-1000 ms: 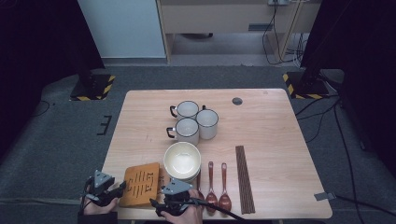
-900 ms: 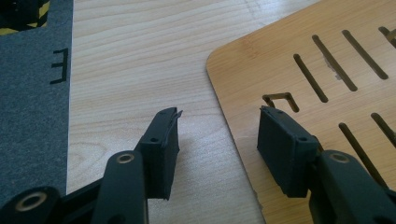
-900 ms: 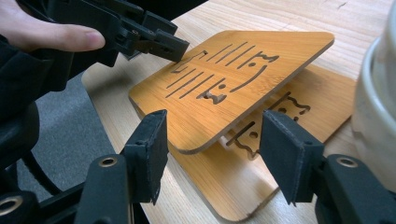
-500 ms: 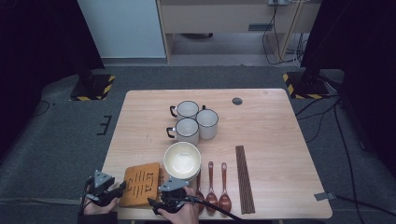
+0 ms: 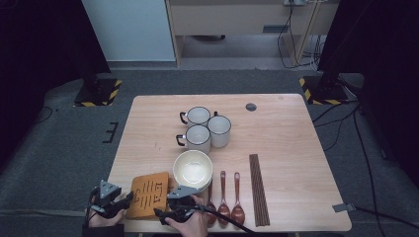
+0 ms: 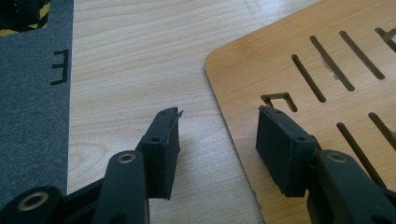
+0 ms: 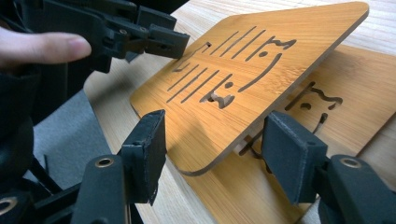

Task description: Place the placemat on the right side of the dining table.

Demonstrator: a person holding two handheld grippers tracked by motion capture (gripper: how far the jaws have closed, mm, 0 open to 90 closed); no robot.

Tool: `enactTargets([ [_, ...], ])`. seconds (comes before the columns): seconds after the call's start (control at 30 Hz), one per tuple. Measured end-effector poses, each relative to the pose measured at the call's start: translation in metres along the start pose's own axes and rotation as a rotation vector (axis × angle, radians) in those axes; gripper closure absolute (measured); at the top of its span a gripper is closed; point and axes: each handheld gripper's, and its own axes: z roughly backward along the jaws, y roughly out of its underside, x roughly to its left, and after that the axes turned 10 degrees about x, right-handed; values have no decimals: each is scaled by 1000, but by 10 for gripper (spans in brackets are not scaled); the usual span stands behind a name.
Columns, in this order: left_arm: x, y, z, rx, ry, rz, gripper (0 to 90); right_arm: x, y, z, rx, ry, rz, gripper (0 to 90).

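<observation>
Wooden boards with cut-out slots are seen at the near edge of the table [image 5: 276, 128], close to its left corner. Two boards are shown in the right gripper view: the top board [image 7: 243, 84] is tilted, with its near corner raised, and the bottom board [image 7: 355, 121] lies flat under it on the table. In the high view they look like one brown board, just beside the stack of pale bowls [image 5: 192, 170].

The left gripper [image 6: 217, 123] is held low at the left edge of the top board. Its jaws are apart. One jaw is over the bare table and the other is over the board. Whether the pads press on the board cannot be told.

The right gripper [image 7: 215, 140] is held at the near corner of the top board. Its jaws are apart too, and the raised corner is seen between them. A gap is seen on each side of the corner, so the board is not squeezed there.

Farther back on the table, three white mugs [image 5: 205, 126] are grouped close together. To the right of the bowls, three dark wooden spoons [image 5: 225, 200] are laid side by side. A bundle of dark chopsticks [image 5: 258, 190] is laid to the right of the spoons. A small round dark hole [image 5: 251, 106] is seen near the far edge
</observation>
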Motion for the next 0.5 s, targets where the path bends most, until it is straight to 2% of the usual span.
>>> enactTargets([
  [0.1,0,0,0,-1,1,1,485,0,-1,-1,0,-13,-28,405],
  [0.5,1,0,0,-3,10,12,495,0,-5,-11,16,-28,-61,439],
])
